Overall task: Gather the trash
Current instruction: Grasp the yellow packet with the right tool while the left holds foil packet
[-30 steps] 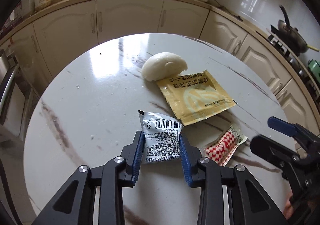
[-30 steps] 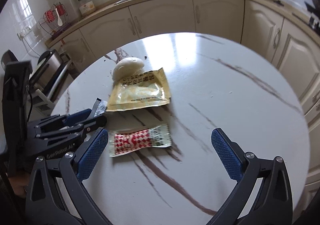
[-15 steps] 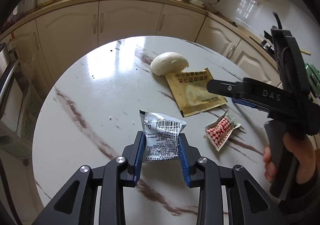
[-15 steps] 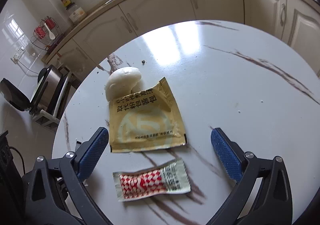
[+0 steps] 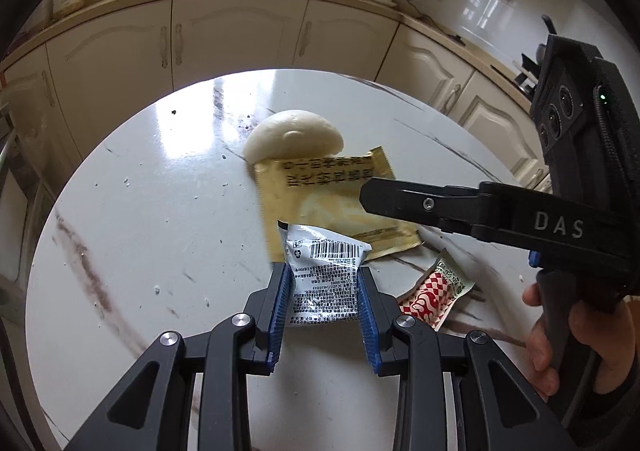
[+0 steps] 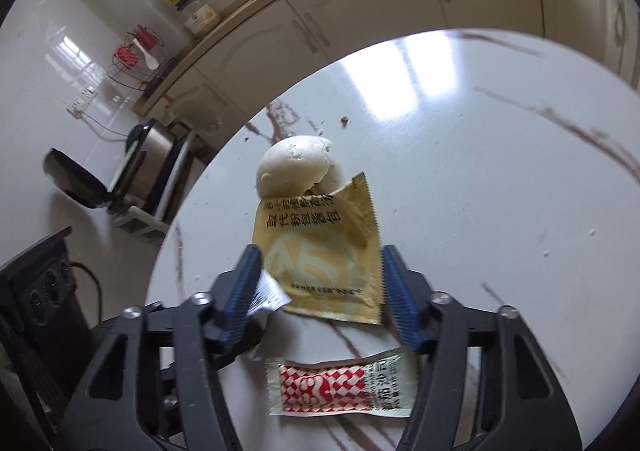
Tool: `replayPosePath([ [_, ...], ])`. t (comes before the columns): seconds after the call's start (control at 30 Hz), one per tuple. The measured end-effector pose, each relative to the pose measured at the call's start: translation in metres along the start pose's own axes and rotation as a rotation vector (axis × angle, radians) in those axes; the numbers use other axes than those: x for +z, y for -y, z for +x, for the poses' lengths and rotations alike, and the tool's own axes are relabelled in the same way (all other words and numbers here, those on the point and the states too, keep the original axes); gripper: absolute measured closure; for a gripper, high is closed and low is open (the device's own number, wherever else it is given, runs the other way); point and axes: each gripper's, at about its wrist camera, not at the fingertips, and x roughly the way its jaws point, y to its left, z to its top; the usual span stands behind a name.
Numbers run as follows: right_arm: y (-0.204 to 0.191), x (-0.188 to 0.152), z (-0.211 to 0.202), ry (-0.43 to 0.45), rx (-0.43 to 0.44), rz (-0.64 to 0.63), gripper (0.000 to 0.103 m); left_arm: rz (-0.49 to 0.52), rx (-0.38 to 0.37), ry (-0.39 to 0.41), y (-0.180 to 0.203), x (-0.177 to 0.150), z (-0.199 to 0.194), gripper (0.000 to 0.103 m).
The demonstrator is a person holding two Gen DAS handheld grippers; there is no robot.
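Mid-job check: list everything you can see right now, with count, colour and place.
Crinkled silver wrapper with barcode: one, silver-white, between the left gripper's pads.
Flat gold foil sachet: one, gold with dark print, table centre, between the right gripper's closing jaws.
Red-and-white checked sauce packet: one, flat on the table nearest the right gripper.
Round white steamed bun: one, white, behind the sachet.
Round marble table: one, white with brown veins.
Cream kitchen cabinets: a row, behind the table.
Left gripper: black, blue pads, shut on the wrapper.
Right gripper: black, blue pads, straddling the sachet.
Hand: one, holding the right gripper's handle.
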Motion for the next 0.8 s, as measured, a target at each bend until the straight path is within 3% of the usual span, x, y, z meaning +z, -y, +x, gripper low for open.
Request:
replayPosePath([
  [0.1, 0.007, -0.003, 0.007, -0.029, 0.079, 0.043, 0.074, 0.001, 0.0, -0.001, 0.002, 0.0, 0.001, 0.074],
  [0.17, 0.005, -0.007, 0.014, -0.05, 0.09, 0.039, 0.1, 0.002, 0.0, -0.001, 0.002, 0.0, 0.002, 0.074],
  [0.37, -0.002, -0.018, 0.016, -0.02, 0.063, 0.0, 0.101, -0.006, -0.007, 0.006, 0.002, -0.005, -0.004, 0.074],
  [0.6, -0.016, -0.026, -0.011, 0.057, 0.048, -0.046, 0.102, -0.032, -0.025, 0.054, -0.008, -0.015, -0.032, 0.074],
  [0.8, -0.05, -0.04, -0.042, 0.121, -0.043, -0.155, 0.102, -0.033, 0.001, 0.103, -0.009, -0.035, -0.065, 0.074],
])
